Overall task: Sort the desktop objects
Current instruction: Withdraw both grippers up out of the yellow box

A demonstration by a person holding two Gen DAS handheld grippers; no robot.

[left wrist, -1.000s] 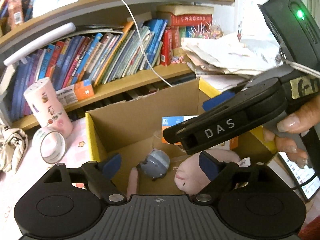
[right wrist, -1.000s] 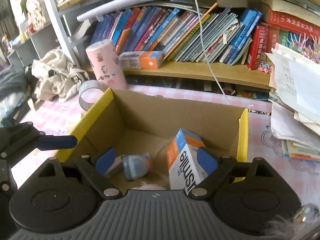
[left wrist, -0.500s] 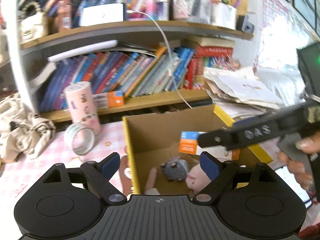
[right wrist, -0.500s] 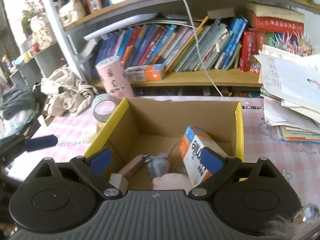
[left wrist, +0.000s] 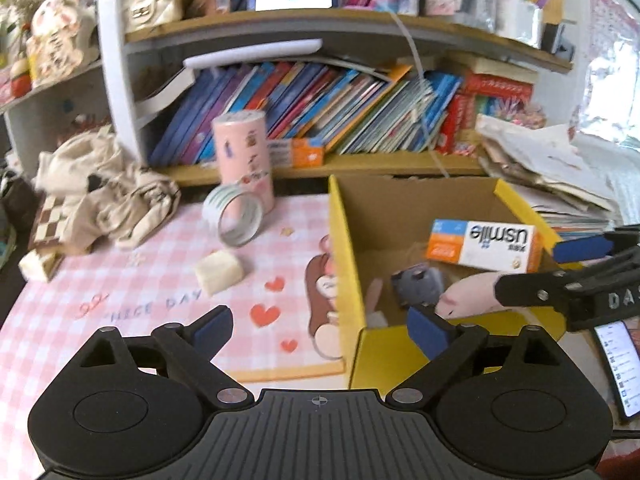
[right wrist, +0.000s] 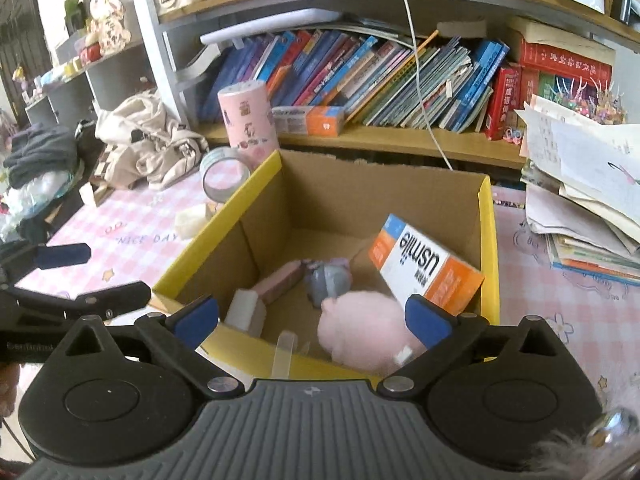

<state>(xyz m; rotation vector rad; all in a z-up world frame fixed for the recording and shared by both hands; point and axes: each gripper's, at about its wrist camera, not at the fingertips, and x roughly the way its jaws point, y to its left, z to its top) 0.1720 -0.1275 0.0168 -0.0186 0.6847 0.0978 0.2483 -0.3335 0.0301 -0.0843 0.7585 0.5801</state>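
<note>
A yellow cardboard box [left wrist: 347, 264] [right wrist: 490, 248] holds a white-and-orange toothpaste carton [left wrist: 484, 245] [right wrist: 424, 268], a pink plush [left wrist: 472, 294] [right wrist: 360, 328], a grey-blue toy [left wrist: 418, 282] [right wrist: 330, 280] and a white block [right wrist: 246, 312]. On the pink tablecloth to its left lie a tape roll [left wrist: 236, 216] [right wrist: 222, 174], a cream block [left wrist: 219, 270] [right wrist: 192, 218] and a pink cylinder [left wrist: 244, 156] [right wrist: 248, 116]. My left gripper [left wrist: 320, 326] hovers over the box's near-left corner, jaws opening, nothing between them. My right gripper [right wrist: 311, 318] hangs over the box's near edge, jaws opening, also empty.
A crumpled beige bag [left wrist: 100, 192] lies at the far left. Behind the box runs a bookshelf [left wrist: 320, 168] with a hanging white cable [right wrist: 424, 92]. Stacked papers [left wrist: 560, 176] [right wrist: 584, 184] crowd the right. A lit phone [left wrist: 618, 364] lies near the box's right side.
Both grippers have drawn back from inside the box. The left one has swung leftward, so the tablecloth and cream block now show. Both pairs of jaws stand wider.
</note>
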